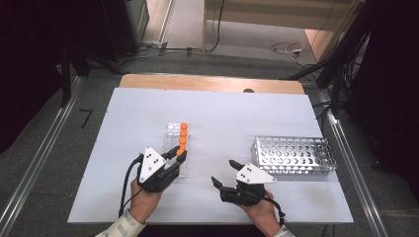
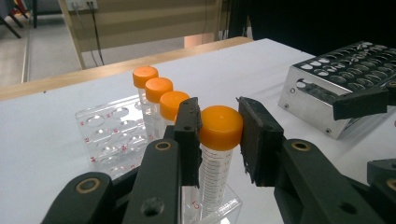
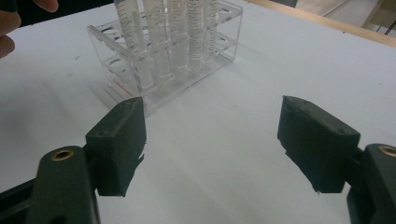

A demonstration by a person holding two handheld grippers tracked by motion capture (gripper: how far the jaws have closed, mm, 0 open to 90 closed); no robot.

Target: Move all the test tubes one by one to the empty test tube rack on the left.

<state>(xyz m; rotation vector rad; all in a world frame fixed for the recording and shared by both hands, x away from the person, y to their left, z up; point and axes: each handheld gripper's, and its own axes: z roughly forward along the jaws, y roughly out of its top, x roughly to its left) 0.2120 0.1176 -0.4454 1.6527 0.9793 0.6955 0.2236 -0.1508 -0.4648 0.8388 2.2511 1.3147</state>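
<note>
White worktop (image 1: 217, 113) spans most of the high view, on a wooden base. Metal perforated rack (image 1: 294, 155) sits at right, all holes vacant. Clear plastic rack (image 1: 174, 143) sits left of centre and holds a row of orange-capped tubes.

Left gripper (image 1: 180, 153) reaches in from the near-left, hand low at the worktop edge, body tilted up and forward toward the near end of the clear rack. Its fingers (image 2: 189, 126) are closed on the orange cap of the nearest tube (image 2: 219, 140), pads pressing both sides of the cap. That tube stands upright, seated in the rack's near end slot.

Right gripper (image 1: 223, 173) rests near the worktop's front edge, between the two racks, pointing left-forward toward the clear rack. Its fingers (image 3: 119, 142) stand wide apart, nothing between them.

Risks, as judgement: the grip is on the cap alone, so a tilted pull could jam the tube in its slot and drag or tip the light clear rack. The smooth cap could slip out mid-lift. Neighbouring tubes (image 2: 161, 100) stand close, and the left finger may knock them.
</note>
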